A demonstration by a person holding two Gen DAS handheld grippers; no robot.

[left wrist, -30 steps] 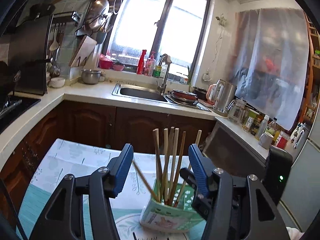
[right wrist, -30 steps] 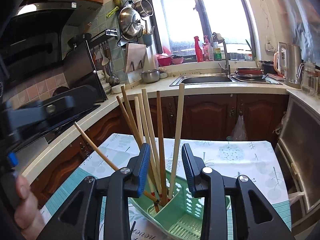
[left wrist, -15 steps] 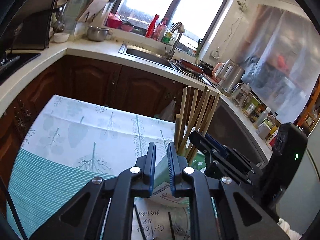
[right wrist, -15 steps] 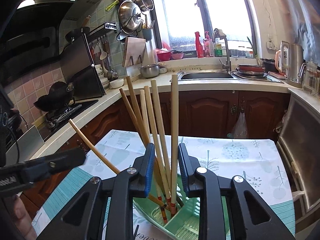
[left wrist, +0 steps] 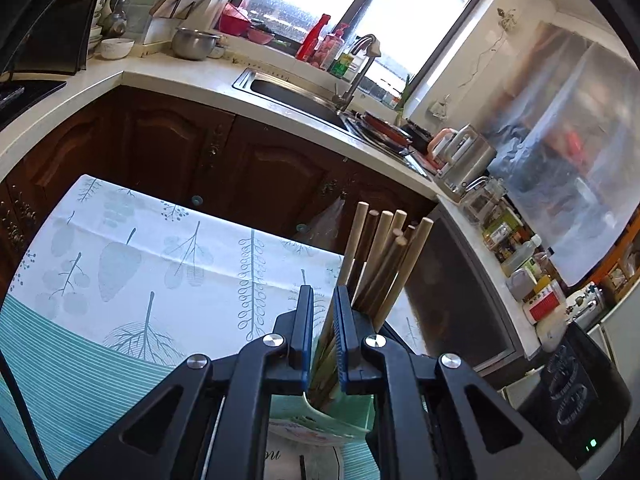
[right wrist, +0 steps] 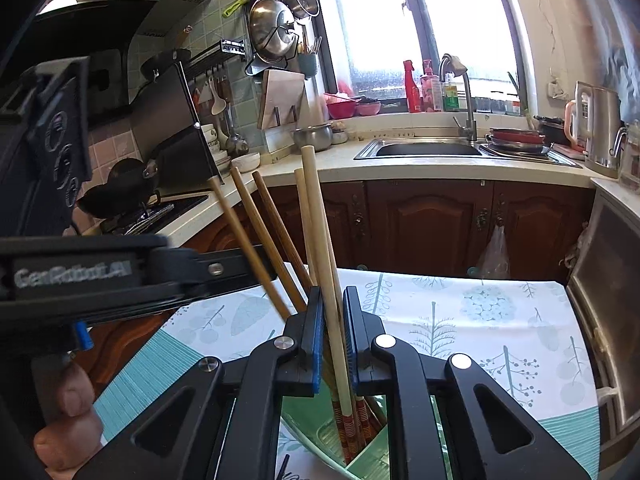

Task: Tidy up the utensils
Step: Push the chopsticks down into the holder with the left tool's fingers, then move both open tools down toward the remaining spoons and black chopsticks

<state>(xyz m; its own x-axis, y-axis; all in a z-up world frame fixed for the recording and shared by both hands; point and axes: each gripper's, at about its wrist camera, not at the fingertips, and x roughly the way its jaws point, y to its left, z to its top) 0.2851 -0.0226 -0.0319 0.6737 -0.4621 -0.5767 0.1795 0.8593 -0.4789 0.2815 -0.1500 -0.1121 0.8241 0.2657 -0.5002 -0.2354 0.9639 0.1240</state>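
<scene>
**Desk:** Status on both tools?

**Me:** The right tool (right wrist: 333, 292) has just been closing. Its blue pads now pinch the pale chopstick (right wrist: 320, 220) low on the shaft, above the green holder (right wrist: 304, 424). The left tool (left wrist: 323, 296) has also just closed down to a narrow slit with a stick between the pads. I read that as the leaning chopstick (right wrist: 236, 220), caught partway up.

**Desk:** Where is everything else?

**Me:** The remaining chopsticks (left wrist: 384, 256) stand bunched in the holder, striped tips down. The holder sits on the leaf-print cloth over the tabletop (left wrist: 160, 280).

**Desk:** Why grip them that way?

**Me:** My guess is the leaner splays away from the bundle, so I hold it partway up to steer it upright. The low grip on the pale one keeps its tip seated in the compartment.

**Desk:** Any writing you can read?

**Me:** "GenRobot.AI" in white on the left tool's body (right wrist: 72, 274), above the hand (right wrist: 68, 420) holding it. The holder's label and the script beneath it are too cut off to read.
</scene>
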